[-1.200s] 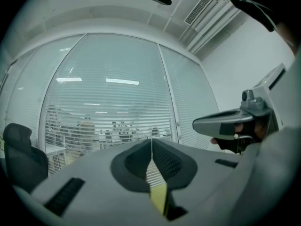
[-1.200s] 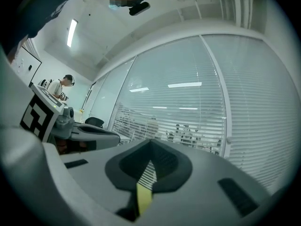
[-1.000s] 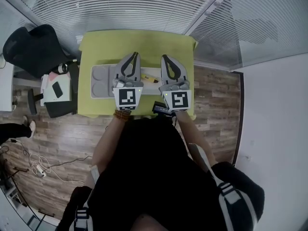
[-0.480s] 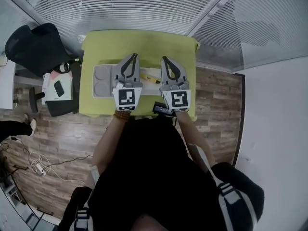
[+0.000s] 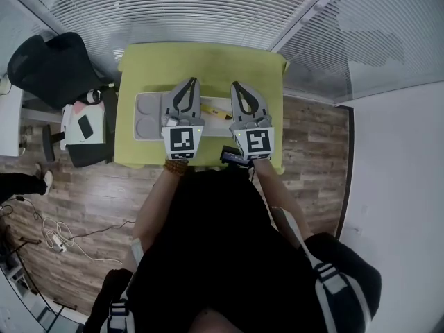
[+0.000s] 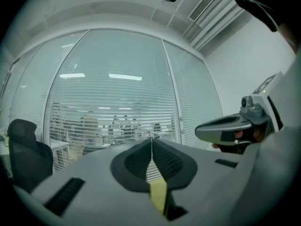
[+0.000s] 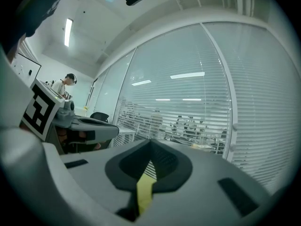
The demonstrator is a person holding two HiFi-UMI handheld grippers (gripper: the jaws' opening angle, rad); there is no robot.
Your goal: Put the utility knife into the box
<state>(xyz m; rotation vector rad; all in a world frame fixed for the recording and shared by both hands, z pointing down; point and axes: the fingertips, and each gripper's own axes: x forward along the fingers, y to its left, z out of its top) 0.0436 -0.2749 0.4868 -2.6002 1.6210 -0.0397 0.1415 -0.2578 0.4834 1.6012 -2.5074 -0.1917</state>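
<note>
In the head view a yellow utility knife [image 5: 218, 114] lies between the two grippers, on or beside the right end of a long white box [image 5: 147, 118] with round hollows; the grippers hide part of it. The box rests on a yellow-green table [image 5: 201, 64]. My left gripper [image 5: 193, 82] hovers over the box's middle, shut and holding nothing. My right gripper [image 5: 235, 86] is beside it, just right of the knife, also shut and holding nothing. Both gripper views point level at the window blinds, with the left gripper [image 6: 151, 141] and right gripper [image 7: 150, 143] pads pressed together.
A dark small object [image 5: 232, 157] sits at the table's front edge under my right gripper. A black office chair [image 5: 52, 68] and a side table with a phone [image 5: 83, 125] stand to the left. Glass walls with blinds [image 5: 208, 9] run behind the table.
Both grippers stay side by side over the table, hardly shifted. The knife and the box have not moved.
</note>
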